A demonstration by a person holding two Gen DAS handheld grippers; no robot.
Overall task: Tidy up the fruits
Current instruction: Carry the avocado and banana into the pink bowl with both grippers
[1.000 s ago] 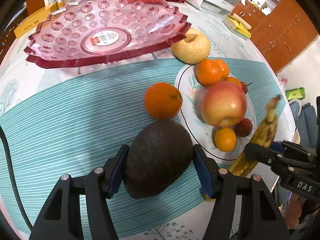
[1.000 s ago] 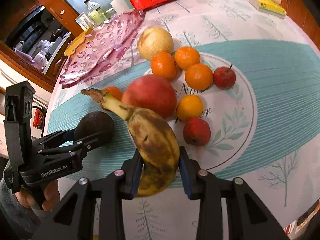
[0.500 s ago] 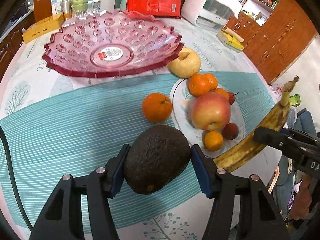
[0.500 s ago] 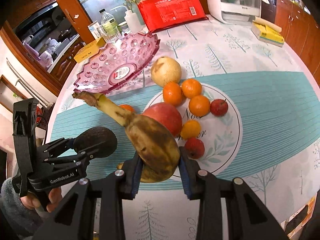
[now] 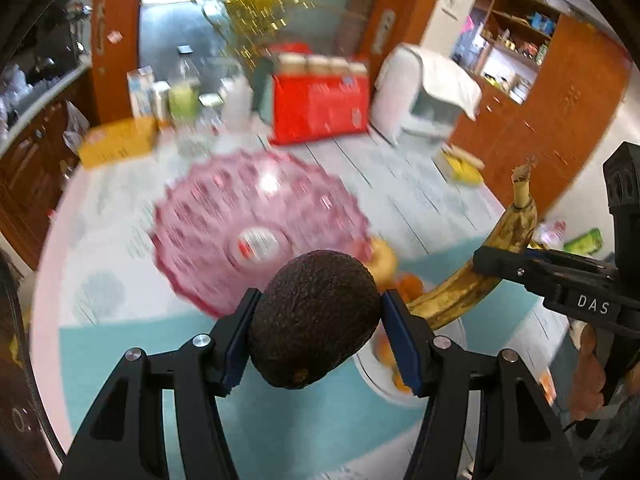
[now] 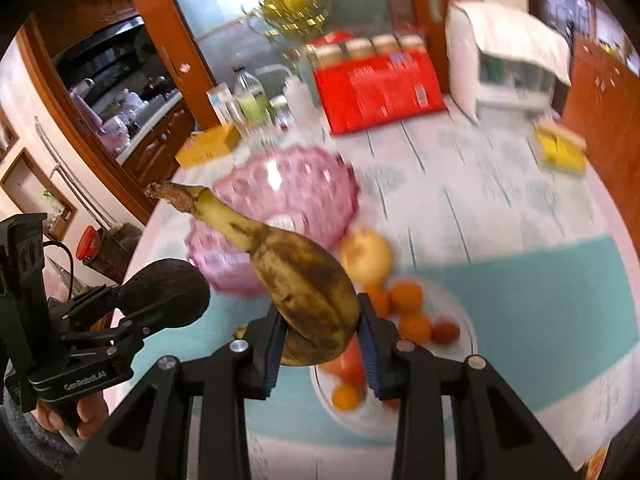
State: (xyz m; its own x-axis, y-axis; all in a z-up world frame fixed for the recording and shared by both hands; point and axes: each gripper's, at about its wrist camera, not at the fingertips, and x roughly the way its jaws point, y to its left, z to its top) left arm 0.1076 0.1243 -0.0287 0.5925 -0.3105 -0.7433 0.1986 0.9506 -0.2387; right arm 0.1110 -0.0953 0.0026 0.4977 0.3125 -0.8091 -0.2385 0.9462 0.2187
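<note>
Avocado (image 5: 314, 318) and banana (image 6: 304, 288) now high above the table, pink bowl (image 5: 256, 236) lower in frame, blurred.

A home dining room, open to a kitchen. Shown by a clothed tabletop (image 6: 500, 216) with a pink fruit bowl (image 5: 256, 236), wooden cabinets (image 5: 540, 120) at upper right, stocked shelves (image 5: 516, 36), kitchen counter (image 6: 132, 112) at upper left.
</note>
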